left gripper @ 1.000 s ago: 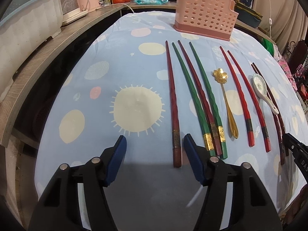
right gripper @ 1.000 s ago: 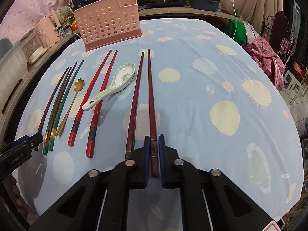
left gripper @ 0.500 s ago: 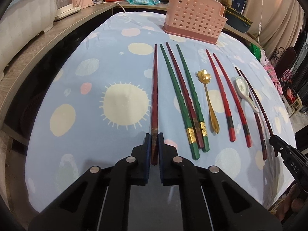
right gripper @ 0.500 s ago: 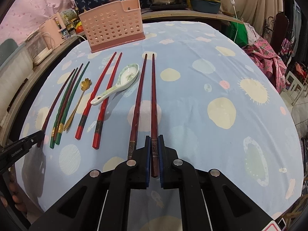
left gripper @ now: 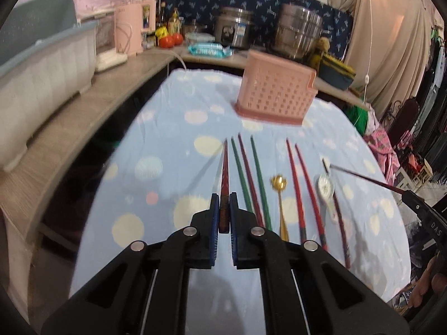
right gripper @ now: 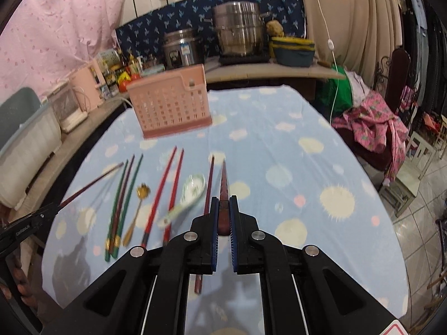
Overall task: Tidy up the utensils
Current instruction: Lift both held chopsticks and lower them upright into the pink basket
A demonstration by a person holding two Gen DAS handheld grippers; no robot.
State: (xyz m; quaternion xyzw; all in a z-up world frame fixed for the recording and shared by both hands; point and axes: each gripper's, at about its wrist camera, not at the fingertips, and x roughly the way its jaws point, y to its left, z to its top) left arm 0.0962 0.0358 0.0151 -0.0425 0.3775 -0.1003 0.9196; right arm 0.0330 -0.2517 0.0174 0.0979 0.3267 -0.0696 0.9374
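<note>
My left gripper [left gripper: 223, 209] is shut on a dark red chopstick [left gripper: 224, 173], lifted off the blue dotted tablecloth [left gripper: 173, 128]. My right gripper [right gripper: 223, 212] is shut on another dark red chopstick [right gripper: 223, 181], also raised. Each held chopstick shows in the other view, the right one at the right edge [left gripper: 366, 177] and the left one at the left [right gripper: 92, 182]. On the cloth lie green and maroon chopsticks [left gripper: 251, 178], a gold spoon [left gripper: 280, 195], a red pair [left gripper: 304, 187], a white ceramic spoon [right gripper: 187, 195] and a dark chopstick [right gripper: 208, 187]. A pink perforated holder [left gripper: 275, 96] stands at the far end.
A wooden counter [left gripper: 83, 106] runs along the left with a grey tub [left gripper: 42, 69] and a pink appliance [left gripper: 134, 28]. Steel pots [right gripper: 240, 33] stand behind the table. Chairs and clothes [right gripper: 374, 122] are at the right.
Both grippers have lifted and tilted up, raising their chopsticks off the cloth. The view now looks more toward the pink holder. The left gripper was open one second ago and has shut since.
</note>
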